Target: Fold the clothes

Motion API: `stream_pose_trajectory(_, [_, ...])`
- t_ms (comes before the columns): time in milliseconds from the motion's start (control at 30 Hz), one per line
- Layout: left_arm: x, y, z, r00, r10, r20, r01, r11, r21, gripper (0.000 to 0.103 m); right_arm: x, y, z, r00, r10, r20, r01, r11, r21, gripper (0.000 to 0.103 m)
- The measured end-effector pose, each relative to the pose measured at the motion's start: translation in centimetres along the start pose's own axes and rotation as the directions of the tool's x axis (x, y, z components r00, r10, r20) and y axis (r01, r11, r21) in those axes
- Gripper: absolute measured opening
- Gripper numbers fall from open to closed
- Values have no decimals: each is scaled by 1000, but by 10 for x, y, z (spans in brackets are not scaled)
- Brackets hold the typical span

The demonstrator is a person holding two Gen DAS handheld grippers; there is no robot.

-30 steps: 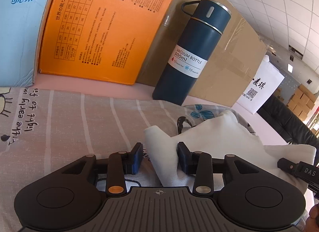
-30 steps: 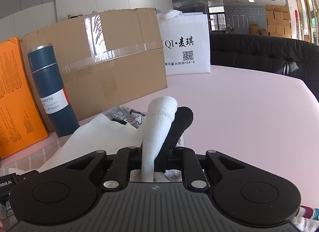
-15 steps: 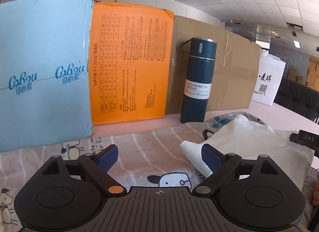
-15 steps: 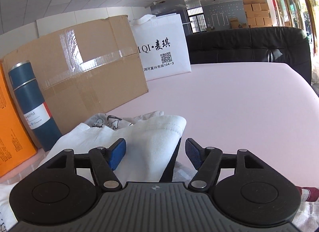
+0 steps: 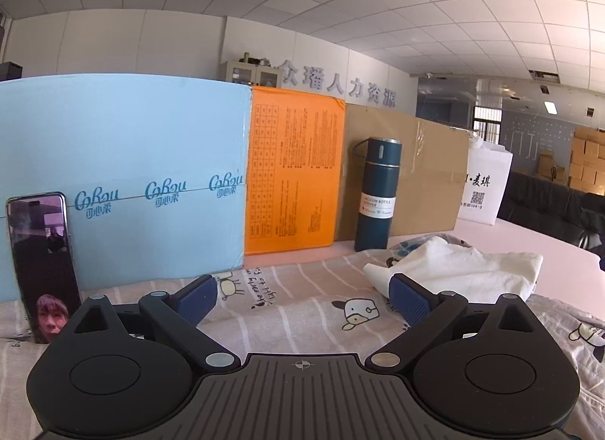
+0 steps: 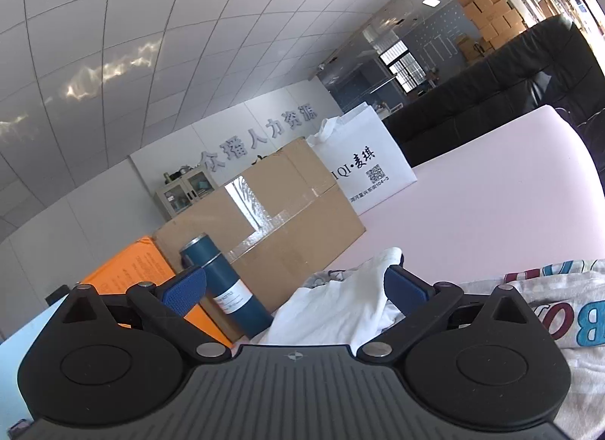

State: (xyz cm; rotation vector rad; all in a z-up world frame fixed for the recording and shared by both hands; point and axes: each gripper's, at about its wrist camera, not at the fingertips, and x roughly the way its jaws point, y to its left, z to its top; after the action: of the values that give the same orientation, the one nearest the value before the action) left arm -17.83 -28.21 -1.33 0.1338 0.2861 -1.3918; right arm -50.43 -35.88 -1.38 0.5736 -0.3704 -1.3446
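A white garment [image 5: 457, 270] lies loosely folded on a grey striped cloth with cartoon cows [image 5: 302, 296]. My left gripper [image 5: 302, 298] hovers back from it, above the cloth; its jaws are opening wide and nothing is between them. In the right wrist view the same white garment [image 6: 340, 307] lies beyond my right gripper [image 6: 295, 288]. That gripper's jaws are also opening wide, and its blue pads [image 6: 406, 288] touch no cloth. A light garment with big printed letters [image 6: 548, 311] lies at the right.
A dark blue vacuum bottle [image 5: 374, 194] stands just behind the clothes. Behind it stand a light blue box [image 5: 124, 183], an orange box [image 5: 295, 171], a cardboard box [image 5: 416, 175] and a white bag [image 5: 484, 183]. A phone [image 5: 41, 258] leans at the left. The pink tabletop [image 6: 472, 213] runs right.
Both grippers have let go of the white garment, opened wide and pulled back and upward. The garment now rests on the striped cloth. The right view has tilted.
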Motion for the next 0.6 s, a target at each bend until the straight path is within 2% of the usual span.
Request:
stream_pose_trajectory(67, [-16,7,1,1000,-6,14,6,1000,7,100,-22,19,8,999,44,-11,-44,999,-8,102])
stream_pose_trajectory(167, [-37,17,0,999,-21,28,20,999,29,102,-60,57,16,997,72,10,-71,993,-98,103])
stream_pose_trajectory(333, [-51,26,-11,996,-85,12,84,994,68,103,-108,104,1,994,100,-37,-105,967,-231,103])
stream_pose_trajectory(433, [-40,26,-19,992,-123,8,122,990,67,103,-115,118,-23,995,50,-89,-71,966,-249,103])
stream_pose_trajectory(533, [-28,26,-23,984,-176,16,176,984,6,103,-111,128,-46,993,-8,-120,-23,967,-252,103])
stream_pose_trajectory(600, [-25,29,-31,973,-231,18,232,972,-40,103,-104,134,-59,990,-53,-133,15,963,-270,103])
